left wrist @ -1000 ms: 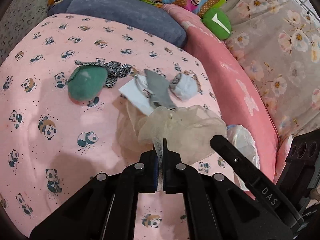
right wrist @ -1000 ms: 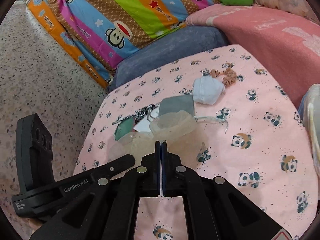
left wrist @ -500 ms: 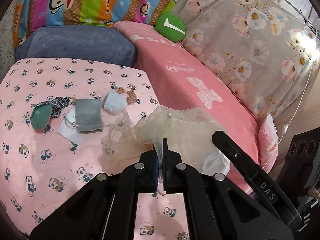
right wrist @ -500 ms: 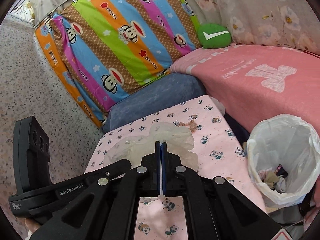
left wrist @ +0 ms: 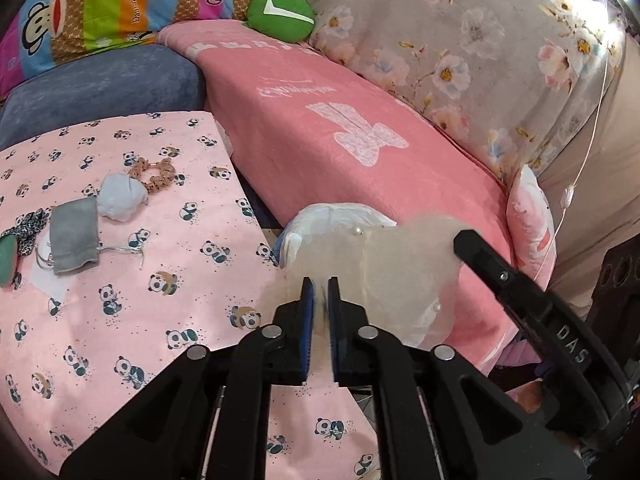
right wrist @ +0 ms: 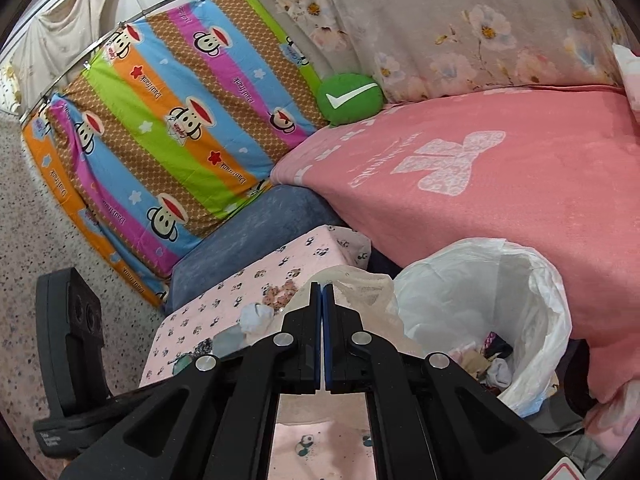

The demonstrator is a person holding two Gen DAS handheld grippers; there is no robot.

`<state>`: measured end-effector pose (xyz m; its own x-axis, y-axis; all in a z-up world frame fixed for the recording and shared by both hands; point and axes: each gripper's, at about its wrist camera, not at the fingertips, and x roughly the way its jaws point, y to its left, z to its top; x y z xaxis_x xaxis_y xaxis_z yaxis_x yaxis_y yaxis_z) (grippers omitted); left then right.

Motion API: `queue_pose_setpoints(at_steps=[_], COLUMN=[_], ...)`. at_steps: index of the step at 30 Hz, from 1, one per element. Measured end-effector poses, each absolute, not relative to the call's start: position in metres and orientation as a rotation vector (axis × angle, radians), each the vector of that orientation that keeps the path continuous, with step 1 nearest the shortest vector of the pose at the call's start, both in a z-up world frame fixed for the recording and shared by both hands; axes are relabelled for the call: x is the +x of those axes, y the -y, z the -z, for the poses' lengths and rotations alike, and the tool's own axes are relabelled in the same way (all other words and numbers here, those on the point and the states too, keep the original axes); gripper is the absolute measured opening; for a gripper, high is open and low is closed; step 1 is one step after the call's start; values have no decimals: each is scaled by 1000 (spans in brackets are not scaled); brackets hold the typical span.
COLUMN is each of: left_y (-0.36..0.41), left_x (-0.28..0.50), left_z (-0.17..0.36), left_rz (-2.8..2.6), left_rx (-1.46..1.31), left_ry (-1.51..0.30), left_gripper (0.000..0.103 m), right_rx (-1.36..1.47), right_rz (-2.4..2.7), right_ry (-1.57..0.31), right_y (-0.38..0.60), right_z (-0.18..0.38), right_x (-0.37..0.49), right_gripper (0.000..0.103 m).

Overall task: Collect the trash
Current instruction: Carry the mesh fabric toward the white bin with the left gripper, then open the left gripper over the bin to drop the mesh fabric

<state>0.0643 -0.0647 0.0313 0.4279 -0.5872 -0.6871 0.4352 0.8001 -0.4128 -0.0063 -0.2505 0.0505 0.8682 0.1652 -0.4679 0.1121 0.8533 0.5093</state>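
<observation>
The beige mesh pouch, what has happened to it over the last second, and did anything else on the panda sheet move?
Both grippers carried the beige mesh pouch off the panda sheet toward the lined trash bin. The left gripper has now parted and is letting go; the right gripper stays shut on the pouch. The grey cloth, light blue wad and green item lie as before.

Sheer beige mesh cloth – thin, crinkly white plastic bin liner.

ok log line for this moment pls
left gripper: open | right gripper: shut on mesh bag | bin: beside
</observation>
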Motion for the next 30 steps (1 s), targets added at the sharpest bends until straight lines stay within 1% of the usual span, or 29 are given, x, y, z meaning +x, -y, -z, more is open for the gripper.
queue_pose_setpoints(at_steps=[1,2,7,8,9,10,11,12,13,14,15,16,17,21,24,30], left_y=[73,80,115,123,130,137,143,147,151,156,159,164,167,173,171,148], left_x=[64,63,63,64,64,65,68,71,74,77,81,84,88,96,109,133], left_z=[-25,-18,14,20,24,30,35,39,43,44,44,44,41,17,6,17], left_rz=[650,651,682,694,699,699,692,688,687,685,699,718,722,729,702,623], left_rx=[-172,-162,-86,-71,-57,-41,-28,-25,-24,-23,-25,-27,-32,-15,-20,-46], left_ry=[-945,-961,-1027,-1037,-1044,-1050,-1058,-1064,-1068,-1072,-1074,-1081,-1083,-999,-969,-989], left_gripper=[24,27,27,29,30,39,43,43,42,31,18,0,1,0,0,0], right_rx=[558,562,591,596,601,605,609,611,612,613,612,610,608,599,592,605], right_rz=[-19,-11,18,20,21,22,21,21,22,23,25,28,31,52,100,187], right_ry=[-525,-525,-541,-545,-546,-545,-543,-538,-533,-528,-522,-516,-511,-481,-470,-509], right_y=[257,263,288,292,294,297,299,302,304,305,308,310,312,325,338,363], right_z=[-48,-45,-30,-28,-27,-27,-27,-28,-29,-31,-33,-36,-38,-47,-49,-27], right_x=[-6,-6,-1,0,1,2,2,3,4,4,6,7,7,7,7,6], right_gripper=[2,2,2,2,2,2,2,2,2,2,2,2,2,2,2,2])
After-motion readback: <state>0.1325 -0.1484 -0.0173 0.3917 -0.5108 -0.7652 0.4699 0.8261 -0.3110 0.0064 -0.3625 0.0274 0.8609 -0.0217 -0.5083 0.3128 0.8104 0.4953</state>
